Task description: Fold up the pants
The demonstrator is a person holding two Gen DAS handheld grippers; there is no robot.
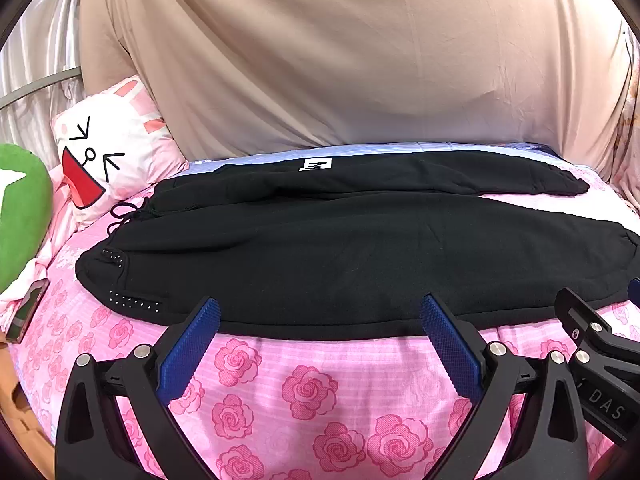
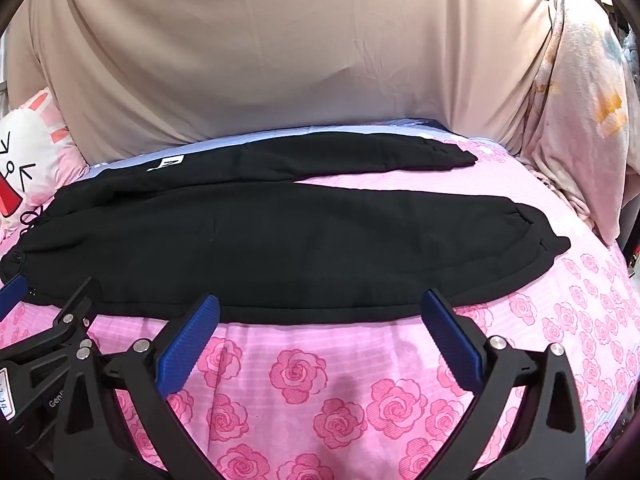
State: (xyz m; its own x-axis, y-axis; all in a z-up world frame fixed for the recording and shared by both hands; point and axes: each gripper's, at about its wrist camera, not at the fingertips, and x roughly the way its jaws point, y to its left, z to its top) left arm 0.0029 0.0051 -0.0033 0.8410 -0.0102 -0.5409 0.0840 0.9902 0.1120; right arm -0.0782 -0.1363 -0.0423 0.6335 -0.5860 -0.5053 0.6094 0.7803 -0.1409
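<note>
Bed [image 1: 320,380] with a pink rose-print sheet, beige cloth [image 1: 340,60] draped behind it. Black pants [image 1: 340,252] lay flat across the bed, waistband to the left with a drawstring [image 1: 124,214], both legs running right, far leg bearing a white label [image 1: 316,165]. Cartoon-face pillow [image 1: 108,152] and a green cushion [image 1: 20,208] sat at the left, a phone [image 1: 28,308] near the edge. Left gripper [image 1: 320,312] was spread wide, empty, tips at the near hem of the pants. Right gripper [image 2: 320,308] likewise wide apart, holding nothing, just beside the left one.
</note>
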